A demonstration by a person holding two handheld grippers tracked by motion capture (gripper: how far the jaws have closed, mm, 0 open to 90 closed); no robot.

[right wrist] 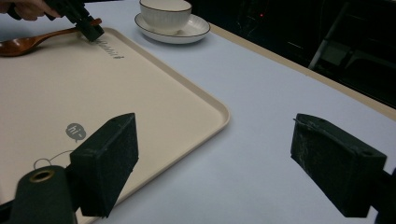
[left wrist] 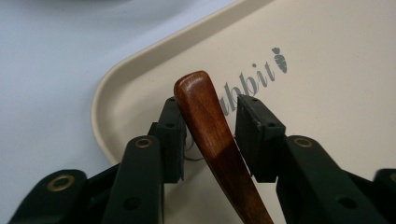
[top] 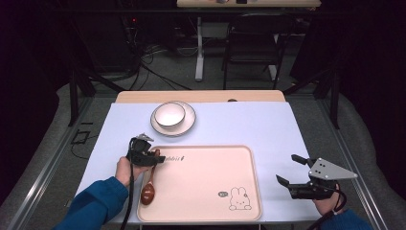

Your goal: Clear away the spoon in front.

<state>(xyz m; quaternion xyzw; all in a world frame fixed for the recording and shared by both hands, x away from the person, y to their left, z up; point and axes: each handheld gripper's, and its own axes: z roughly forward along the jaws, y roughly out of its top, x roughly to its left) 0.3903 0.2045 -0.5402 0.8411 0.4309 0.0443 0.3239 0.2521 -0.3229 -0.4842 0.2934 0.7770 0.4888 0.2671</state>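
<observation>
Left gripper (top: 154,158) at tray's (top: 206,191) 10 o'clock corner, jaws straddling the spoon (top: 149,187) handle; contact on both pads unclear. Right gripper (top: 289,170) at 3 o'clock off tray, jaws wide apart, empty. Count: one spoon, one tray, one bowl (top: 169,114) on one saucer (top: 188,125) at 12.

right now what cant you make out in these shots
- Wooden spoon bowl end: cut off by the bottom edge in the left gripper view.
- Left gripper grip: a gap shows beside the handle; contact unclear.
- Bowl contents: too small in the high view, rim hides them in the right gripper view.
</observation>
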